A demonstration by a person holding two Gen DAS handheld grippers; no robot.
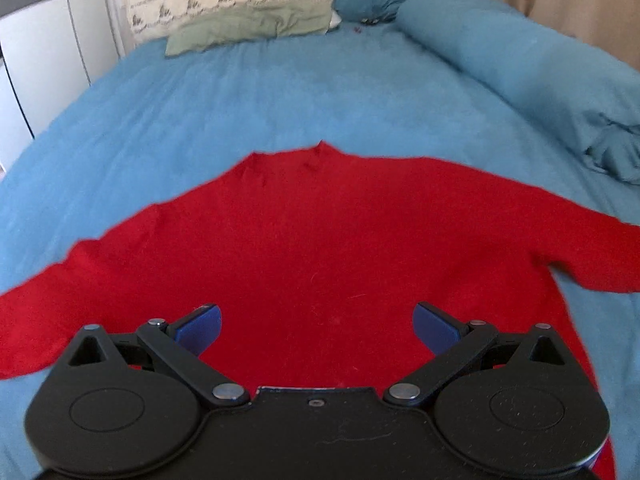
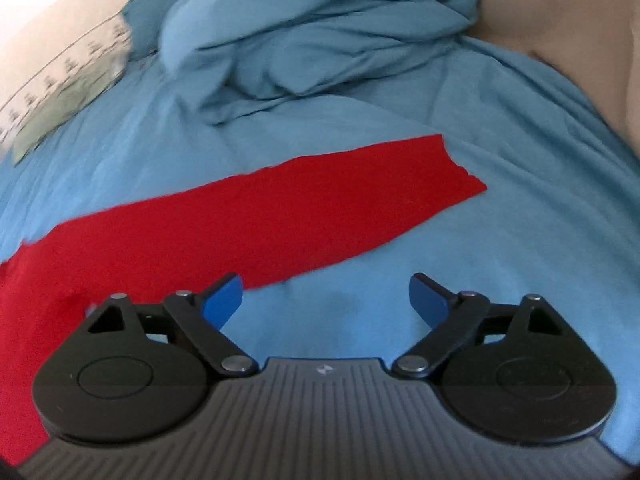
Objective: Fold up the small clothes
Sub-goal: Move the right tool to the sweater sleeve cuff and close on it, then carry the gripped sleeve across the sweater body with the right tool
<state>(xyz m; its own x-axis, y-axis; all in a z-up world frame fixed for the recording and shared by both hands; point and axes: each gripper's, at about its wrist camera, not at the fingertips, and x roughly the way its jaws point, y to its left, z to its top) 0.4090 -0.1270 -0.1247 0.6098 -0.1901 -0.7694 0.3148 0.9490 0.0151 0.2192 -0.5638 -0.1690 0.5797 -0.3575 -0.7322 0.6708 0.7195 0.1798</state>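
While the red sweater [image 1: 320, 240] lies flat on the blue bedsheet [image 1: 240, 100], the left gripper [image 1: 317, 326] hangs wide open and empty over its body, and the right gripper [image 2: 325, 300], equally spread and empty, sits beside its outstretched sleeve [image 2: 320, 208].

Blue bedsheet [image 1: 280, 92], bunched duvet [image 2: 320, 28], perhaps green pillowcase [image 1: 248, 26]

The left tongs [image 1: 318, 326] stand wide open, blue pads [image 1: 200, 330] spread far apart and nothing between them, the black linkage arms splayed outward. The right tongs [image 2: 326, 300] are likewise spread wide, their blue pads [image 2: 224, 300] apart and gripping nothing
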